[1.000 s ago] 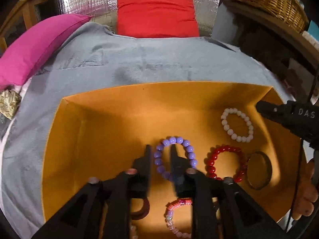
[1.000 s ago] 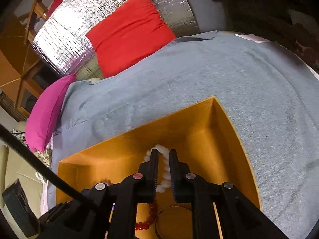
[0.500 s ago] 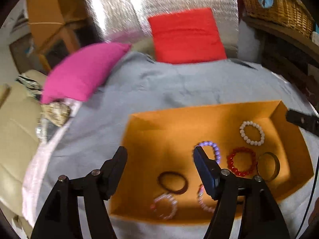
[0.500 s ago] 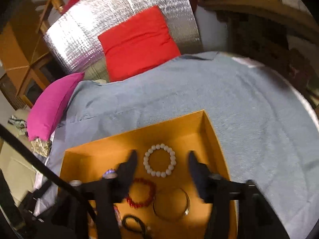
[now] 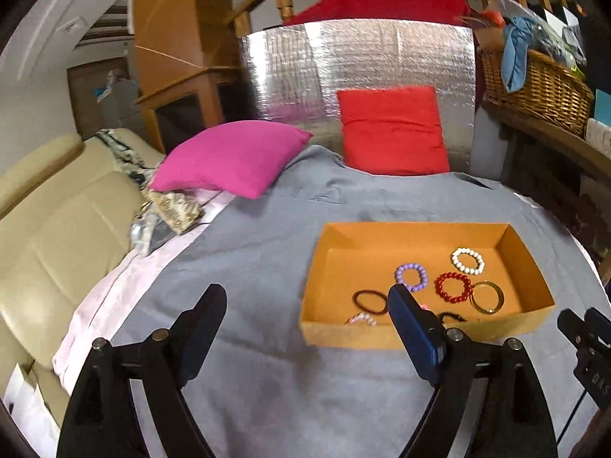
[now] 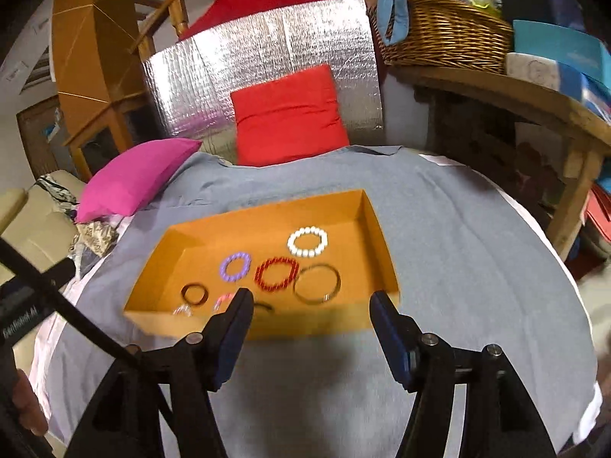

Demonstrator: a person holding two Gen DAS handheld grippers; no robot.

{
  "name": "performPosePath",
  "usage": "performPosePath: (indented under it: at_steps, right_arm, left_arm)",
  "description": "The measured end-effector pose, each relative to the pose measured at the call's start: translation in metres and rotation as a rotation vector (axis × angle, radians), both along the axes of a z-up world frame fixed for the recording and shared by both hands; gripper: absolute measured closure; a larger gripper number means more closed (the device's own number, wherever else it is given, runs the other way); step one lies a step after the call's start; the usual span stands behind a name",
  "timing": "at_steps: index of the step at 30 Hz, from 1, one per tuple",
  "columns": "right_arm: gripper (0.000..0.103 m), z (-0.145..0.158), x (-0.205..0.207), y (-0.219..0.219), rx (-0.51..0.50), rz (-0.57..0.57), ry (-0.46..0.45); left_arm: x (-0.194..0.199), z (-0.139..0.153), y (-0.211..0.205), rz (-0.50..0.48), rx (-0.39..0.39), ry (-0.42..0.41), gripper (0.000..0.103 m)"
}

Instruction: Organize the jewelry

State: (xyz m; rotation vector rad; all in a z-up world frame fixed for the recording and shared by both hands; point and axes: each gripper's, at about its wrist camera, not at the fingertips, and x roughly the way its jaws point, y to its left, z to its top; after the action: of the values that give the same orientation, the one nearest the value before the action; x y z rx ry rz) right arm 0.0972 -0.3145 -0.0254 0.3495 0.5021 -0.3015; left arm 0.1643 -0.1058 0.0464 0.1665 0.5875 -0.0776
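Observation:
An orange cardboard box [image 5: 420, 334] lies on a grey cloth [image 5: 267, 252]. Inside it are a white bead bracelet [image 5: 455, 257], a purple one [image 5: 400, 273], a red one [image 5: 440, 286], a metal bangle [image 5: 474, 297], a dark ring [image 5: 357, 297] and pale pink beads [image 5: 361, 319]. My left gripper [image 5: 305, 297] hovers short of the box's near left corner. Its jaws are opening, with nothing between them. My right gripper [image 6: 311, 299] hangs before the box's front wall [image 6: 382, 252]. Its jaws are also opening and hold nothing. The white bracelet [image 6: 292, 244] lies beyond it.
A pink cushion [image 5: 233, 162] and a red cushion [image 5: 393, 129] lie at the cloth's far end, against a silver foil panel [image 5: 359, 61]. A beige sofa [image 5: 49, 229] is on the left. A wicker basket [image 6: 446, 34] stands on a wooden shelf [image 6: 496, 87] at the right.
Both grippers drew back and up out of the box and spread their jaws. The left came off the purple bracelet and the right let go of the white one; both bracelets lie in the box.

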Motion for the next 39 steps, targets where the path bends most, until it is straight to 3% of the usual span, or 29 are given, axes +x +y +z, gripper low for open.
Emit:
performPosePath:
  at_steps: [6,15,20,23,28,39]
  right_arm:
    - [0.034,0.0,-0.028,0.024,-0.027,-0.002,-0.027]
    - [0.033,0.029,-0.007,0.03,-0.041,-0.03,0.031]
    - [0.032,0.04,0.005,0.037,-0.048,-0.012,0.079]
    - [0.032,0.051,0.008,0.043,-0.073,-0.005,0.062]
    - [0.03,0.062,0.011,0.045,-0.121,-0.009,0.027]
    - [0.028,0.022,0.021,0.02,-0.081,-0.03,0.021]
  left_arm:
    - [-0.01,-0.01,0.008,0.012,-0.001,0.016,0.015]
    - [-0.003,-0.005,-0.001,-0.007,0.032,0.011,0.014]
    - [0.002,0.0,-0.001,0.035,0.067,0.009,0.014]
    - [0.007,0.004,-0.001,0.031,0.082,0.032,0.014]
    - [0.009,0.007,0.0,-0.004,0.032,0.03,0.014]
    - [0.026,-0.008,-0.01,-0.022,-0.006,0.023,0.014]
